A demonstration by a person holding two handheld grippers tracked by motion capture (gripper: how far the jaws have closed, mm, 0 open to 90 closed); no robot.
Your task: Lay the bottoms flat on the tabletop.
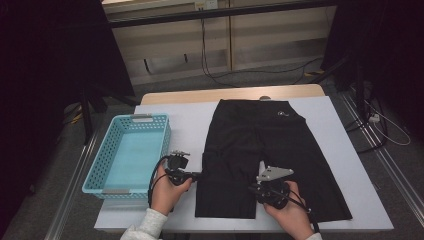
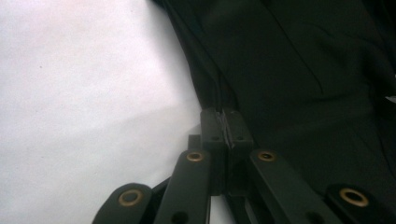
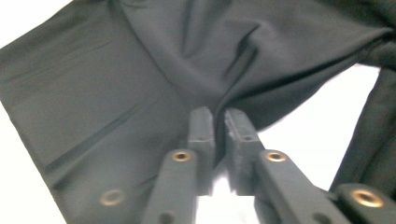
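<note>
A pair of black shorts (image 1: 260,145) lies flat on the white table (image 1: 185,112), waistband at the far side and legs toward me. My left gripper (image 1: 199,175) is at the outer edge of the left leg, and in the left gripper view its jaws (image 2: 223,115) are pressed together on that fabric edge (image 2: 205,88). My right gripper (image 1: 256,188) sits at the inner edge of the same leg, below the crotch. In the right gripper view its jaws (image 3: 217,115) pinch a fold of the black cloth (image 3: 140,79), which wrinkles toward them.
A light blue perforated basket (image 1: 165,135) stands empty at the table's left, close to my left hand. Bare white tabletop lies between basket and shorts and to the right of the shorts. Beyond the far table edge are cables on the floor.
</note>
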